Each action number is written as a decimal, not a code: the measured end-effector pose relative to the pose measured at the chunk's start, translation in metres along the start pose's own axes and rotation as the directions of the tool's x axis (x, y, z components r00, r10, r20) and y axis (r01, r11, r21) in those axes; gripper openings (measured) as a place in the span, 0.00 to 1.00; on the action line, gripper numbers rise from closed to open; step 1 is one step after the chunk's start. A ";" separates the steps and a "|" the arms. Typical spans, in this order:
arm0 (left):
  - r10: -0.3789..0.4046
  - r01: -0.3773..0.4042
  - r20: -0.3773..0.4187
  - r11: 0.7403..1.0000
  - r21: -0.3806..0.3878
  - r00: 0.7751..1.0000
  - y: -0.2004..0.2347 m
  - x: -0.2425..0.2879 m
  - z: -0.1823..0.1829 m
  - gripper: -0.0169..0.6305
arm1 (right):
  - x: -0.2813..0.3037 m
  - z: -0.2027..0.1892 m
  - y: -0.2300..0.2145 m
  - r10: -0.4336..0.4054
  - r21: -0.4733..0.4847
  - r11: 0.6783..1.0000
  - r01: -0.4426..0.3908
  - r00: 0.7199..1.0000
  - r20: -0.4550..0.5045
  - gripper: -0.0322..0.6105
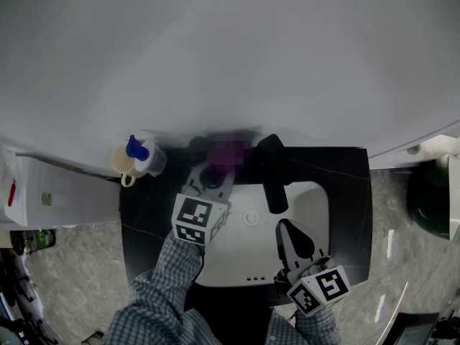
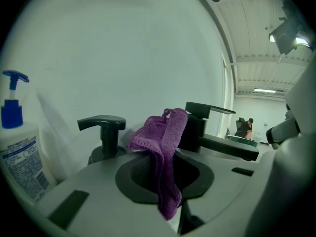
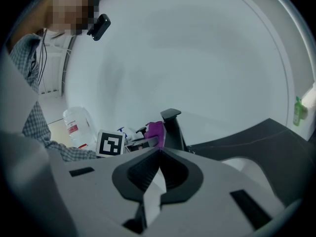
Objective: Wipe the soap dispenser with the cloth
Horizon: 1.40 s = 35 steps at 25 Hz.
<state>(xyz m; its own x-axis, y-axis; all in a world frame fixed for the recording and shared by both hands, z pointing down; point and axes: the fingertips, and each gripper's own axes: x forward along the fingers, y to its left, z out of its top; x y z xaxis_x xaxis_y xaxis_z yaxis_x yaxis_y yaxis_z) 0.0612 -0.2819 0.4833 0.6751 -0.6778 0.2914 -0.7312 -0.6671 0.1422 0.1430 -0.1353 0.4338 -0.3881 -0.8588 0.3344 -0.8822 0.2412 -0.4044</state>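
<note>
My left gripper (image 1: 218, 176) is shut on a purple cloth (image 1: 228, 152), held up at the back of the counter just left of the black faucet (image 1: 274, 182). In the left gripper view the cloth (image 2: 168, 132) hangs from the jaws. The black soap dispenser pump (image 2: 102, 125) stands just left of it and slightly beyond, apart from the cloth. My right gripper (image 1: 284, 228) hovers over the white sink (image 1: 313, 207), jaws closed together with nothing between them (image 3: 159, 150). The right gripper view also shows the cloth (image 3: 155, 130) beside the faucet (image 3: 172, 127).
A white bottle with a blue pump (image 1: 138, 149) and a cream cup (image 1: 123, 167) stand at the counter's back left corner. The bottle (image 2: 17, 147) is left of the dispenser. A white wall rises right behind the counter. A white box (image 1: 57, 192) sits left of the counter.
</note>
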 end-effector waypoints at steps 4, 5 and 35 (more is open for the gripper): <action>-0.028 0.028 0.001 1.000 0.007 1.000 -0.005 0.000 -0.003 0.11 | -0.001 -0.003 -0.002 -0.008 0.005 1.000 0.008 1.000 -0.001 0.08; -0.045 0.045 -0.006 0.999 0.006 0.999 -0.009 0.001 -0.006 0.11 | -0.002 -0.004 -0.003 -0.010 0.005 1.000 0.010 1.000 -0.001 0.08; 0.043 -0.043 -0.004 0.999 -0.025 0.999 -0.016 -0.143 0.028 0.11 | 0.014 0.033 0.064 0.087 -0.085 0.993 -0.083 0.995 0.042 0.08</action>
<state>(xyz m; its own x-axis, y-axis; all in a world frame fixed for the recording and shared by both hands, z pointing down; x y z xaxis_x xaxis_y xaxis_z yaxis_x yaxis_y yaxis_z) -0.0209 -0.1825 0.4125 0.6426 -0.7044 0.3015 -0.7619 -0.6294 0.1532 0.0892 -0.1467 0.3848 -0.4520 -0.8527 0.2618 -0.8661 0.3494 -0.3575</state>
